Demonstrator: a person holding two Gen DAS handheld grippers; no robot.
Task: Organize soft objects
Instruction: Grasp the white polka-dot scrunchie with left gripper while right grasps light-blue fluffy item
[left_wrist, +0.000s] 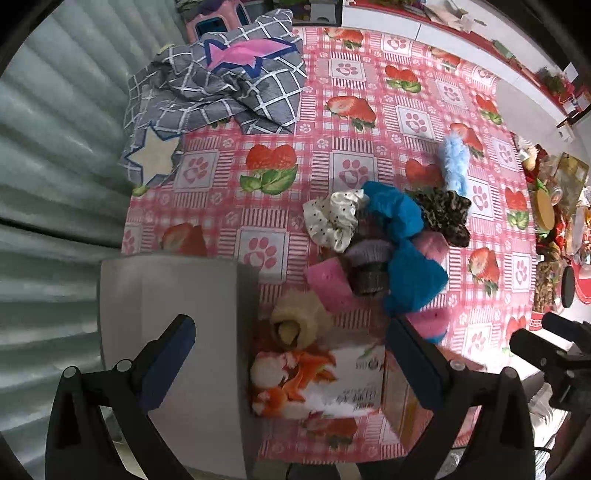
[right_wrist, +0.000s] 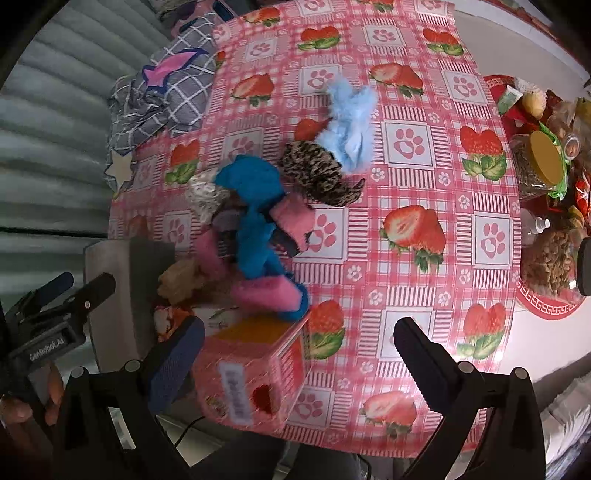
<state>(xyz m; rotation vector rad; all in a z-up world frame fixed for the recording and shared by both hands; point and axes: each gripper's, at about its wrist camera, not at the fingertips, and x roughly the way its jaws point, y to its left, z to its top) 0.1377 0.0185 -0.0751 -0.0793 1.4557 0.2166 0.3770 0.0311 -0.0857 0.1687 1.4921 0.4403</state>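
A pile of soft items lies on the strawberry tablecloth (left_wrist: 332, 110): a white dotted scrunchie (left_wrist: 332, 219), blue fabric (left_wrist: 400, 240), a leopard scrunchie (left_wrist: 445, 214), a light blue fluffy piece (left_wrist: 455, 166), pink pieces (left_wrist: 328, 282) and a cream fluffy one (left_wrist: 299, 321). In the right wrist view the pile shows with the blue fabric (right_wrist: 255, 221), leopard scrunchie (right_wrist: 317, 173) and light blue piece (right_wrist: 349, 125). My left gripper (left_wrist: 291, 365) is open above a tissue box (left_wrist: 317, 384) and a grey box (left_wrist: 173, 332). My right gripper (right_wrist: 299, 354) is open over the pink box (right_wrist: 251, 373).
A grey checked cloth with stars (left_wrist: 218, 88) lies at the table's far left corner. Jars and snack packets (right_wrist: 546, 166) crowd the right side. A corrugated wall (left_wrist: 48, 166) runs along the left edge.
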